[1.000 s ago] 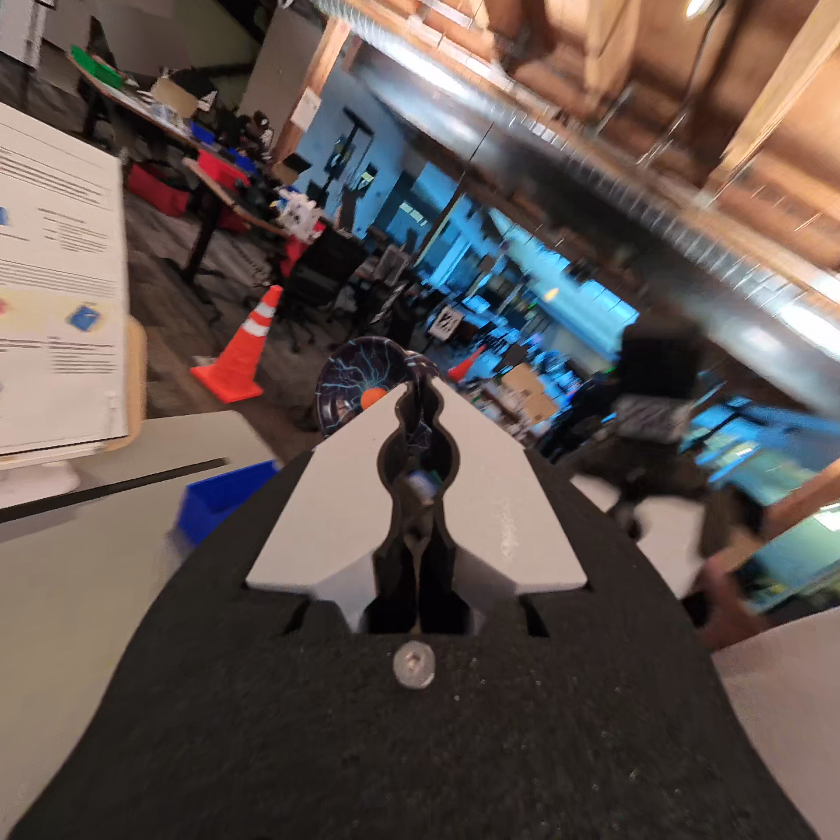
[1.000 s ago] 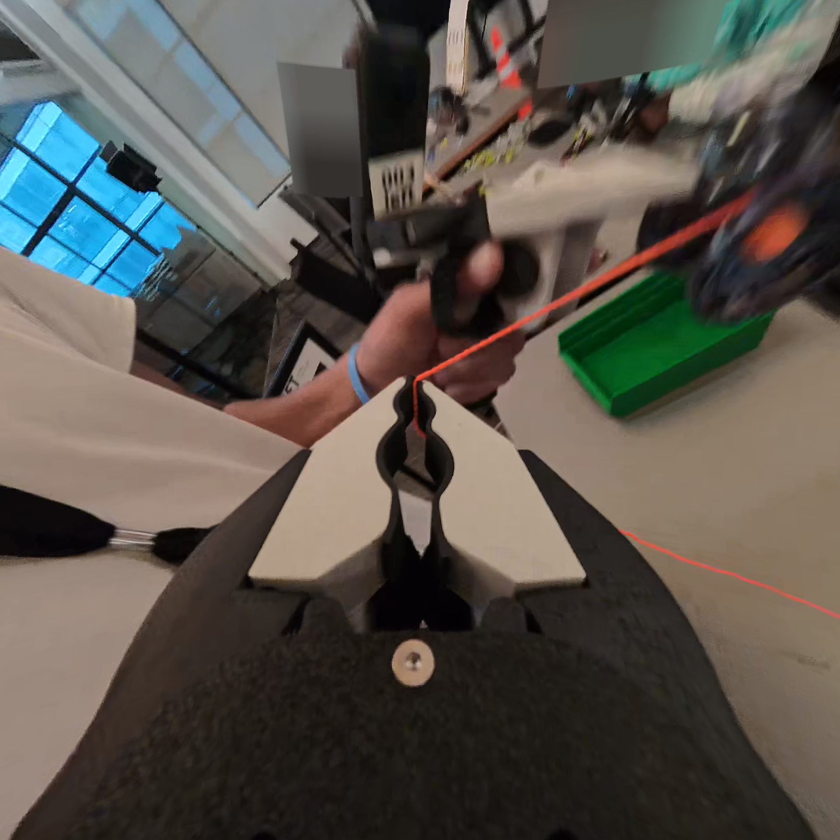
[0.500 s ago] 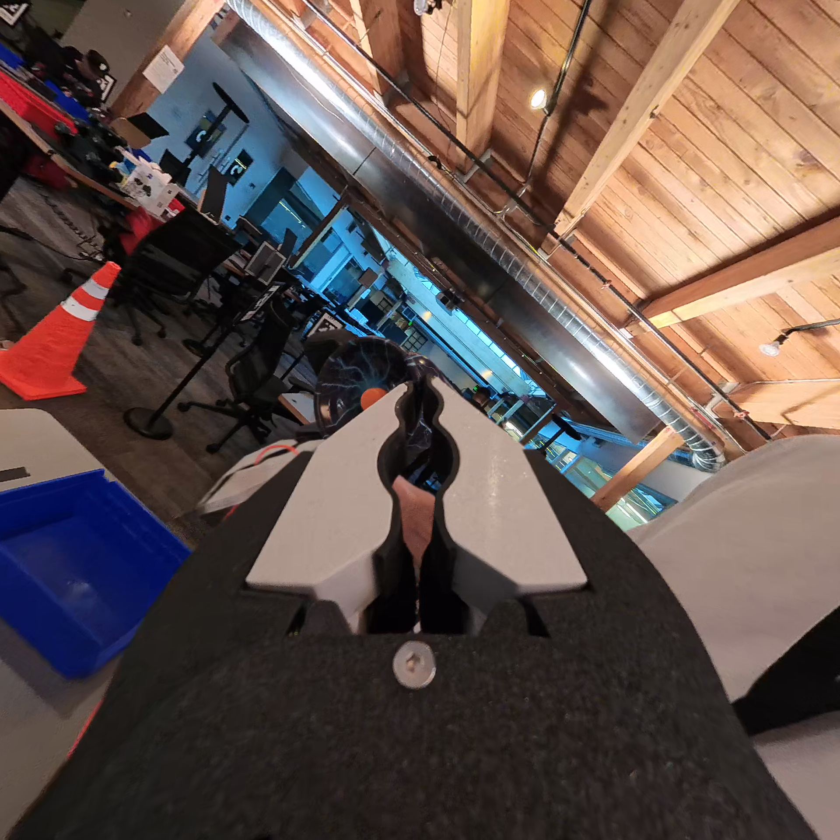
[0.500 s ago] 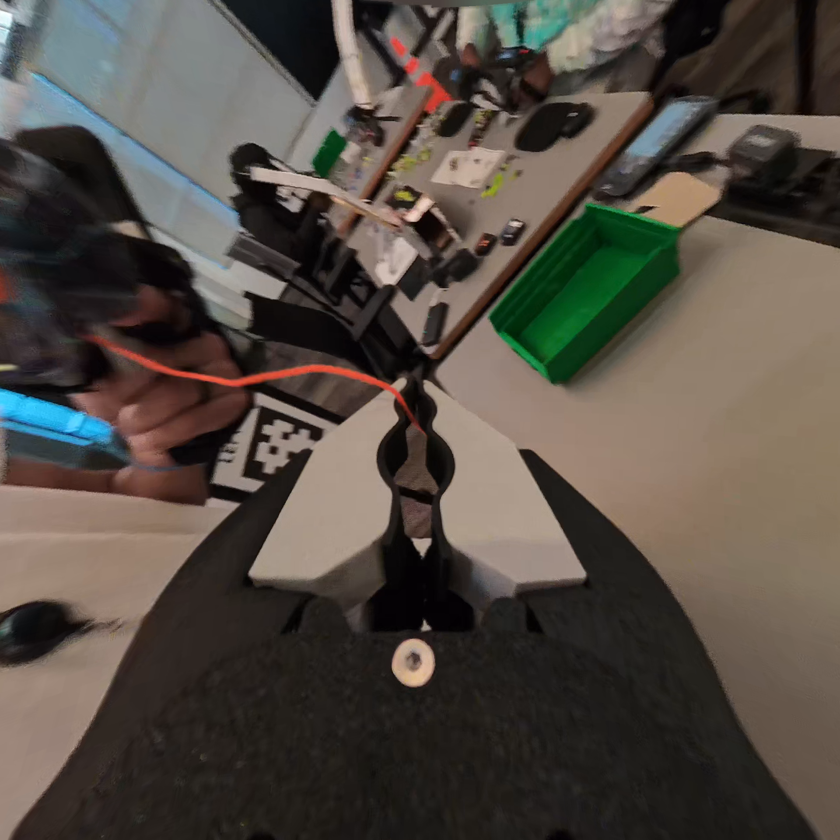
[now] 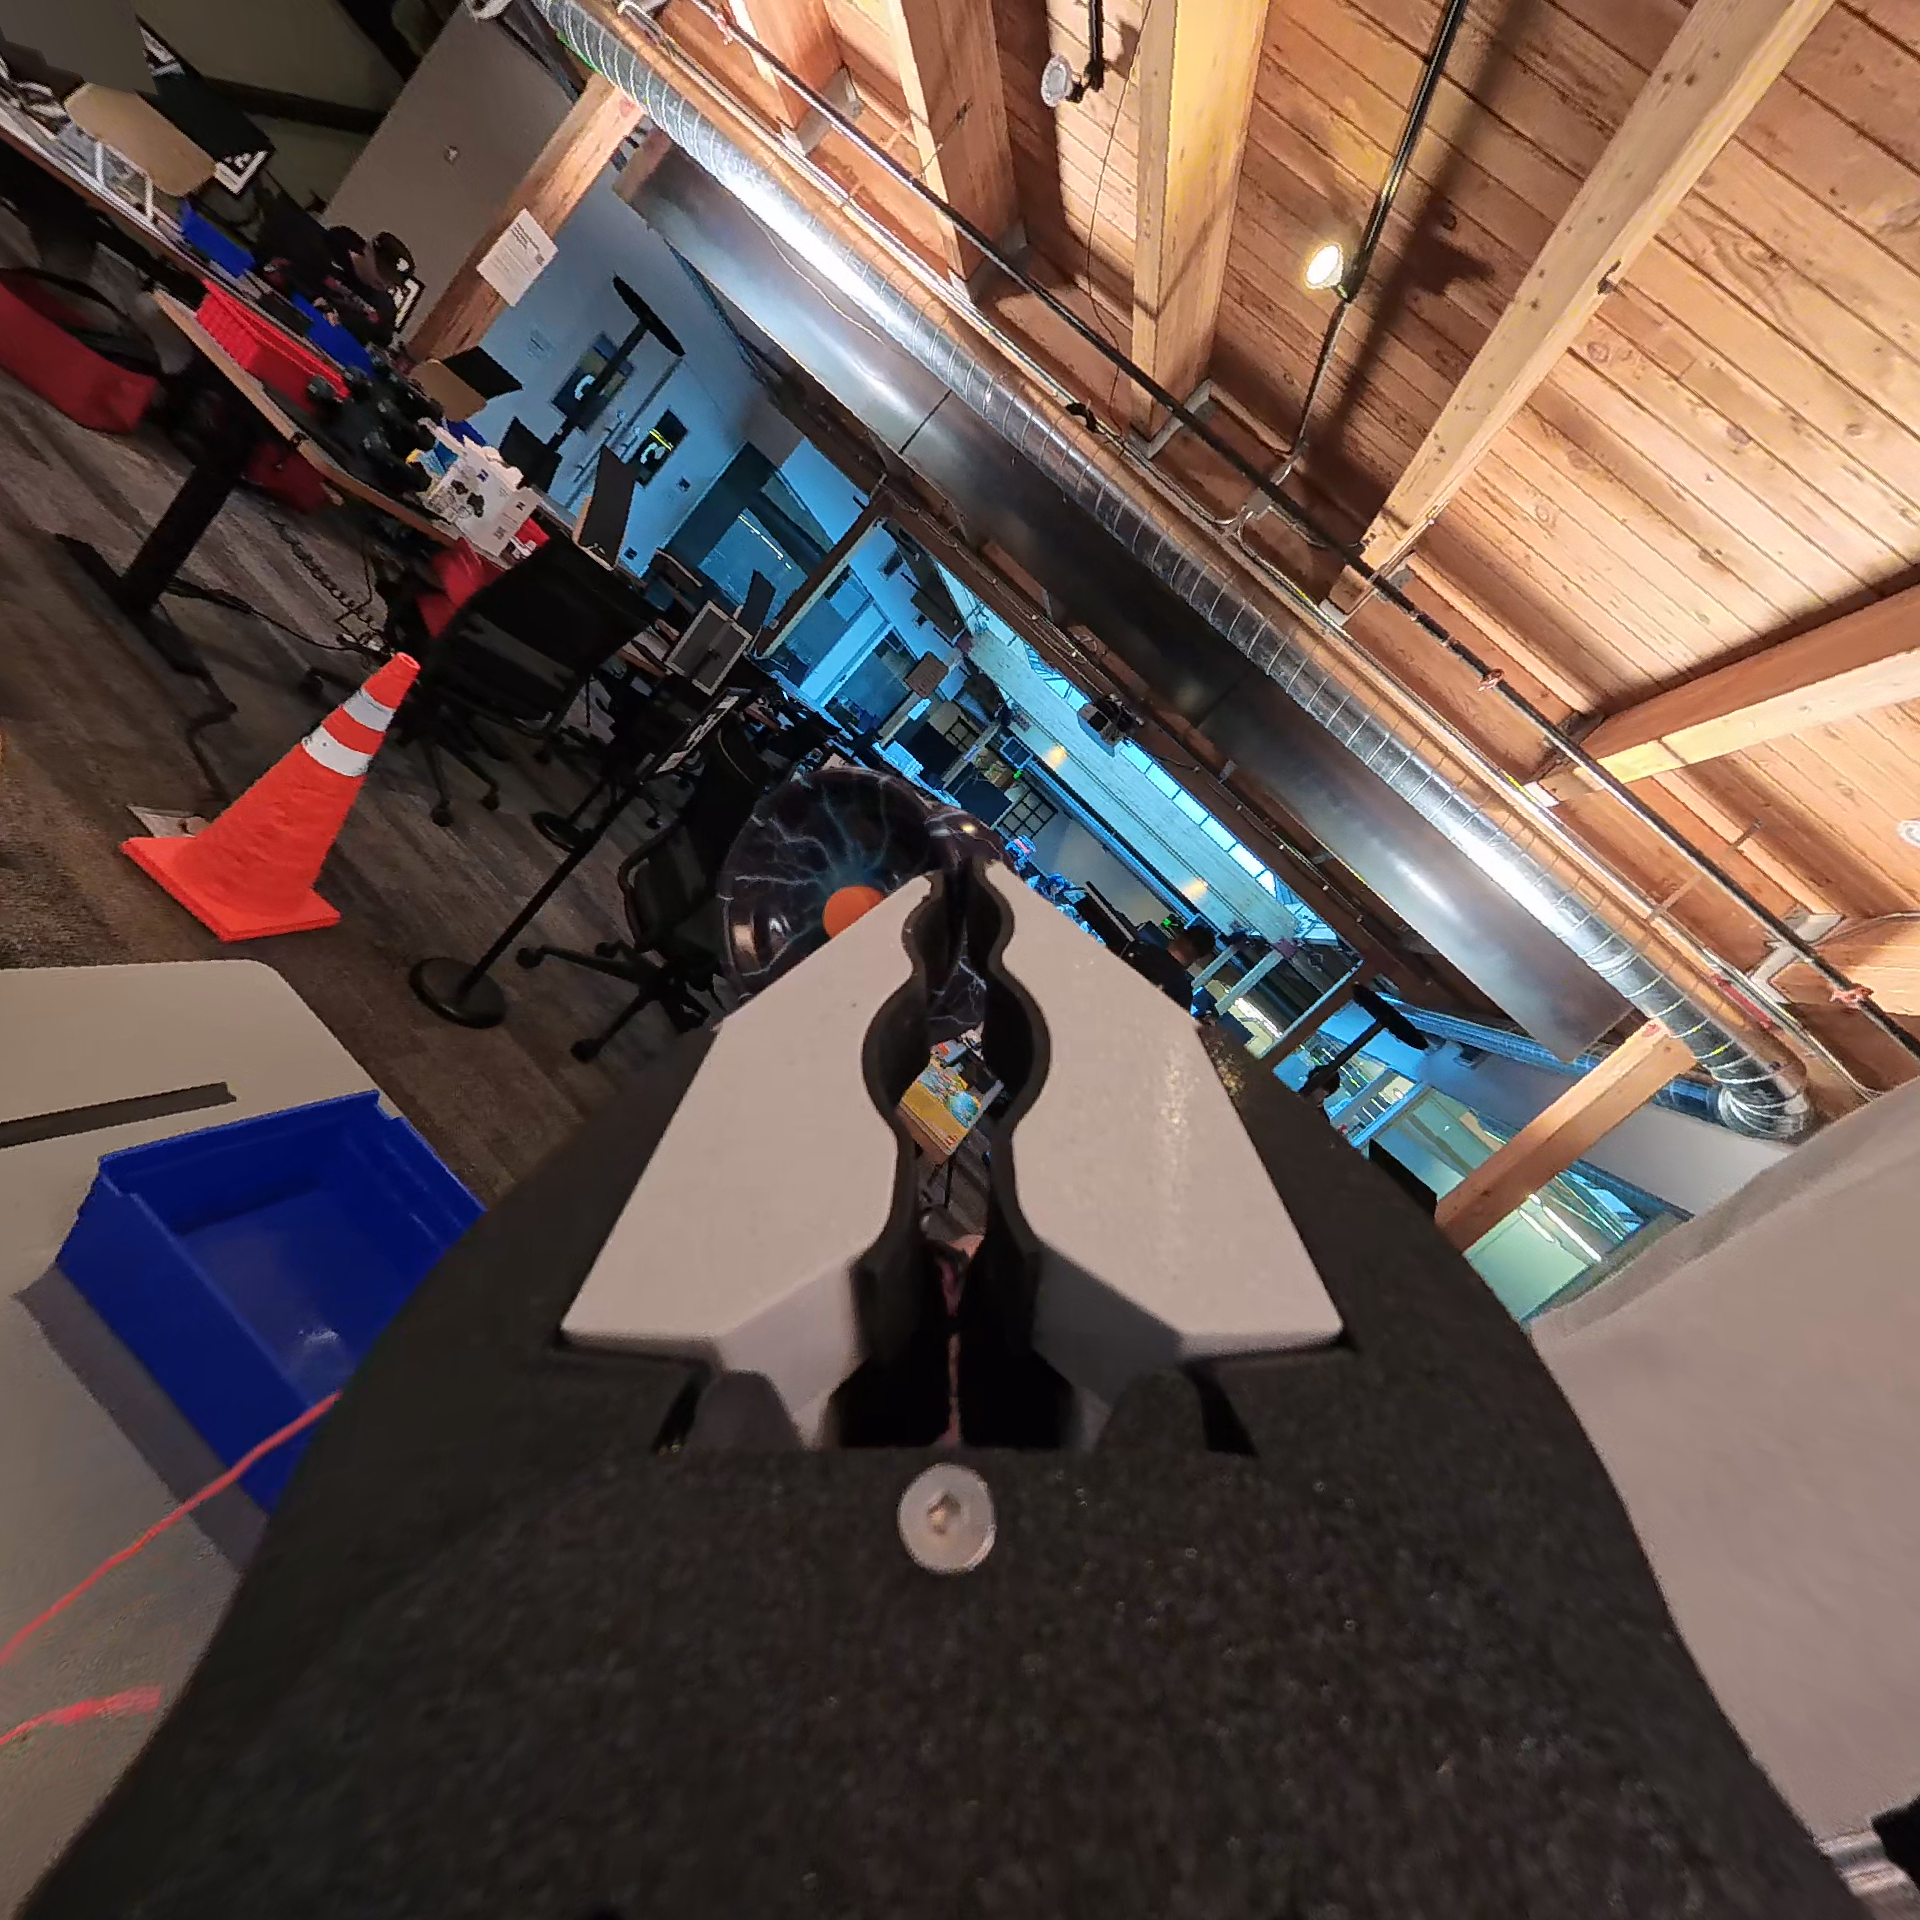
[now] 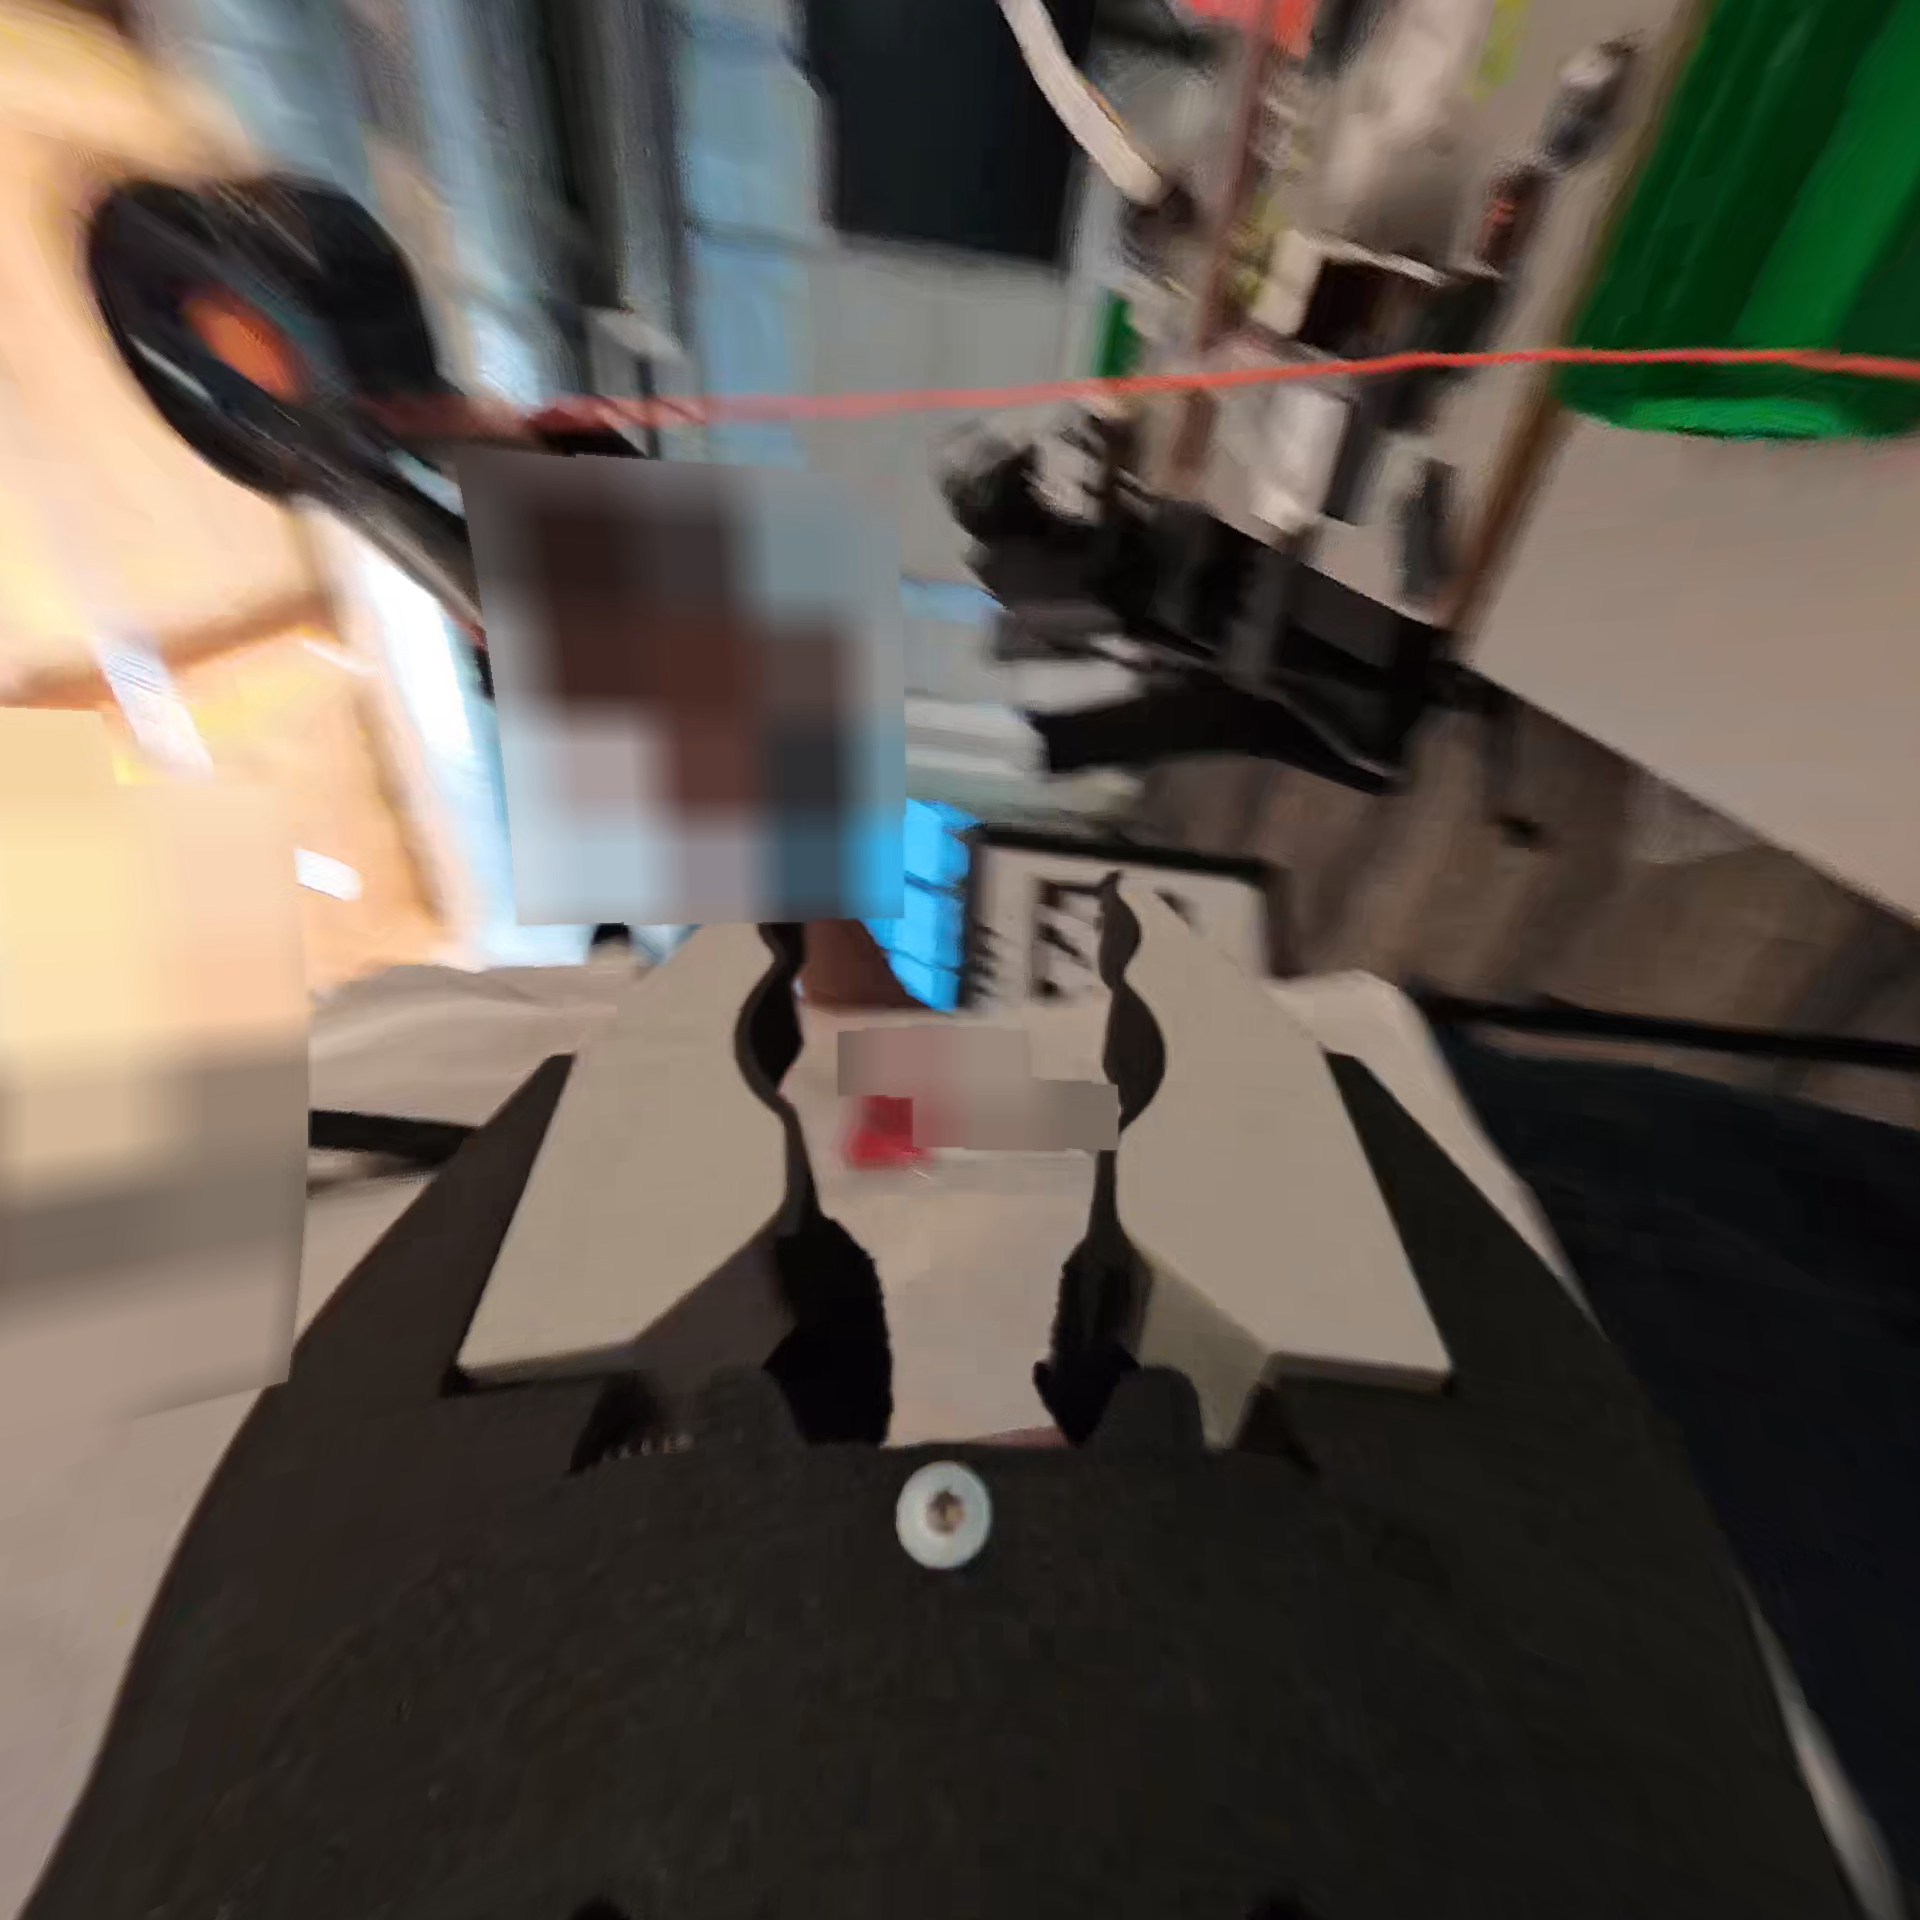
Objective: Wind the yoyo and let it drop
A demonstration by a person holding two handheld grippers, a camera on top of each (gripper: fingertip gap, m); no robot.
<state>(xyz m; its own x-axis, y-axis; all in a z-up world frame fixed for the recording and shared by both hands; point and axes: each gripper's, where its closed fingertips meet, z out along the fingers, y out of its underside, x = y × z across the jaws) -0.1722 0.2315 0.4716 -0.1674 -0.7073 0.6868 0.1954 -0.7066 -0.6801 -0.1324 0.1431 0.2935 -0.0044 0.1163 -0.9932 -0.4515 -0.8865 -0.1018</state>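
Between the fingertips of my left gripper [image 5: 961,883] I am holding the yoyo [image 5: 831,873]; the two grey fingers are sitting almost together, pinching its dark, lightning-patterned disc near the tips, and its orange hub is peeking out just left of the left finger. I am pointing this gripper up and out across the room, so a wooden ceiling [image 5: 1558,364] and a silver duct [image 5: 1143,499] are filling the upper half of the left wrist view. Down at the left, a blue bin [image 5: 249,1268] is sitting on the pale table [image 5: 125,1029], and an orange cone [image 5: 281,821] is standing on the floor beyond it. The orange string [image 5: 156,1527] is running across the table at the lower left and slipping behind the gripper body.

Over on the right wrist view, everything is smearing with motion. My right gripper [image 6: 951,935] is standing well open, its fingers spread wide apart with nothing between them. The yoyo [image 6: 260,332] is showing at the upper left as a dark blurred disc with an orange centre, and the string [image 6: 1195,384] is stretching from it, nearly level, across to the right edge, passing high above my open fingertips and not touching them. A green bin [image 6: 1766,260] is blurring at the upper right, on a pale table [image 6: 1714,623]. Whether the string is taut or slack I cannot tell through the blur.
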